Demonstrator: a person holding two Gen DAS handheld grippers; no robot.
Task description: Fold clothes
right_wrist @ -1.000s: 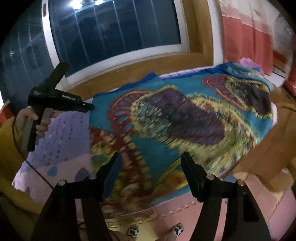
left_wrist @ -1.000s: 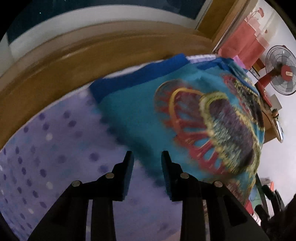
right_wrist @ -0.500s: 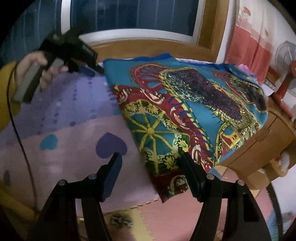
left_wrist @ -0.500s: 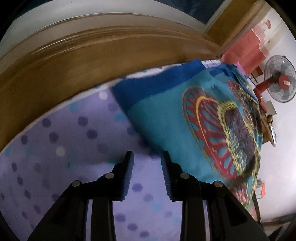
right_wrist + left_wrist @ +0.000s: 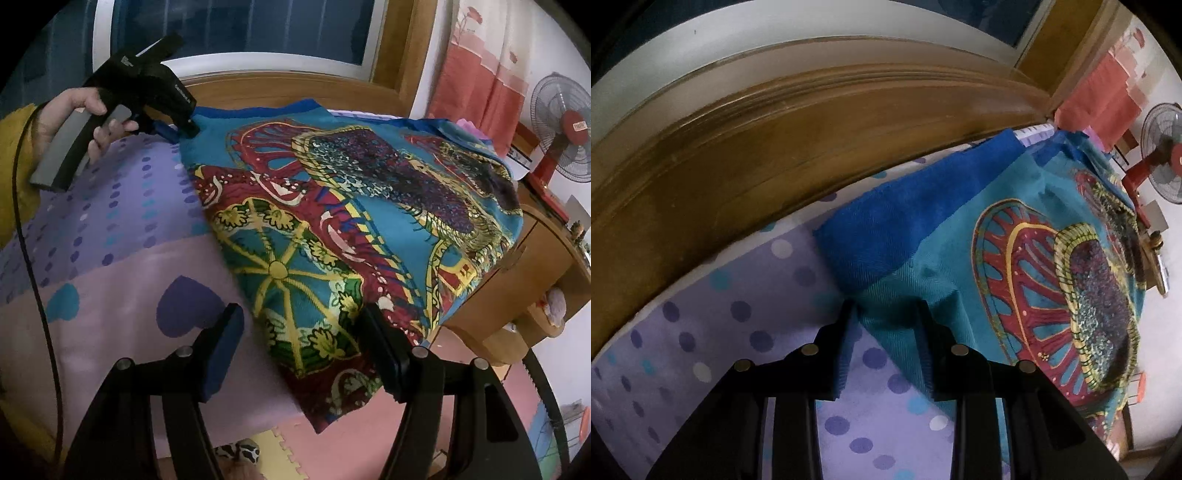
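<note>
- In the left wrist view, our left gripper [image 5: 886, 314] stands with its jaws partly apart; a corner edge of the patterned cloth [image 5: 1015, 280] lies between the tips, but the pads do not press it, so it is released.
- In the right wrist view we see this same gripper at 10 o'clock, held by a hand [image 5: 88, 118] in a yellow sleeve, its tip at the far corner of the cloth.
- Our right gripper [image 5: 301, 332] is wide open; the near edge of the cloth lies between its fingers, and it grasps nothing.
- The cloth [image 5: 351, 221], turquoise with red, yellow and dark patterns and a blue border, lies spread on the bed, from the centre towards 3 o'clock, and its near corner hangs over the bed edge at 5 o'clock.
- The purple dotted sheet [image 5: 122, 206] covers the bed at 9 o'clock.
- A wooden headboard [image 5: 812, 147] runs behind, at 12 o'clock.
- A red fan [image 5: 565, 129] stands at 2 o'clock, beside a wooden cabinet [image 5: 524, 280].
</note>
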